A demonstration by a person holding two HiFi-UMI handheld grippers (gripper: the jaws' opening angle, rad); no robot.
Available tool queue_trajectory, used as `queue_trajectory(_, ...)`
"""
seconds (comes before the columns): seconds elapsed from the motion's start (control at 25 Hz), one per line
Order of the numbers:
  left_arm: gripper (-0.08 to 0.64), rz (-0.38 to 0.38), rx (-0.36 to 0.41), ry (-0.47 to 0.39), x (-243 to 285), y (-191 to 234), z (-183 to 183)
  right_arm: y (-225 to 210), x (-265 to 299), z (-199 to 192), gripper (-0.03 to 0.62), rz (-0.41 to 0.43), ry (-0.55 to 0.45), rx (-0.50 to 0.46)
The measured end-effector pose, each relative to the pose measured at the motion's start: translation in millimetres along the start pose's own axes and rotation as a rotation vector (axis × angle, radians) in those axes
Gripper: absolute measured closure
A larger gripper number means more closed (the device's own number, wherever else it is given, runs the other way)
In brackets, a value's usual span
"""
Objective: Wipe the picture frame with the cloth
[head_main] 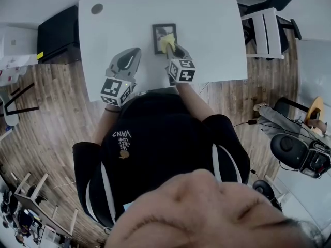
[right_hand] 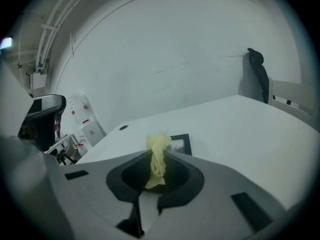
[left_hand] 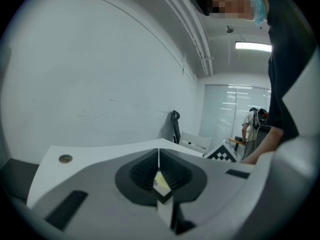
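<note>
A small dark picture frame (head_main: pixel 163 33) lies flat on the white table (head_main: pixel 217 30), a little past the near edge. My right gripper (head_main: pixel 170 47) is shut on a bunched yellow cloth (head_main: pixel 167 42), which rests on the frame's lower right part. In the right gripper view the cloth (right_hand: pixel 157 156) stands up between the jaws, with the frame (right_hand: pixel 181 144) just behind it. My left gripper (head_main: pixel 134 52) sits to the left of the frame, apart from it, over bare table. Its jaws (left_hand: pixel 159 159) meet with nothing held.
A round cable hole (head_main: pixel 96 8) sits in the table's far left corner. A black cabinet (head_main: pixel 57 30) stands off the table's left side, and a white chair (head_main: pixel 266 30) off its right. The person's body fills the near side.
</note>
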State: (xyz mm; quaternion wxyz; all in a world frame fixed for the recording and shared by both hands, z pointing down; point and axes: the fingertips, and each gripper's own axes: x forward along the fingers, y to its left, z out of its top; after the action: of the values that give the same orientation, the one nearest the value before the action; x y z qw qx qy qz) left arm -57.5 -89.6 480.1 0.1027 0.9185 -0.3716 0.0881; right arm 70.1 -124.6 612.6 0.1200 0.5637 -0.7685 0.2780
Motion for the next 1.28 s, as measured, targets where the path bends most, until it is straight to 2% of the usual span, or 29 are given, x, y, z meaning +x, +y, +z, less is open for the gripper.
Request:
queue_trajectory(0.28,0.543,0.018,-0.004,0.008,-18,5,-5,38,10,-17,0.545,0.062,0.032,-0.021)
queue_trajectory(0.6,0.543,0.046,-0.011,0.018,-36,11,-11,51,20,-28,0.545,0.067,0.059,-0.04)
queue_trajectory(0.8,0.543,0.045,-0.011,0.022,-35,11,-13,36,19,-33,0.545,0.033,0.068,-0.042)
queue_trajectory(1.28,0.543,-0.016,0.001,0.018,-14,-7,-10,-21,-3,-32,0.545,-0.081,0.053,-0.018)
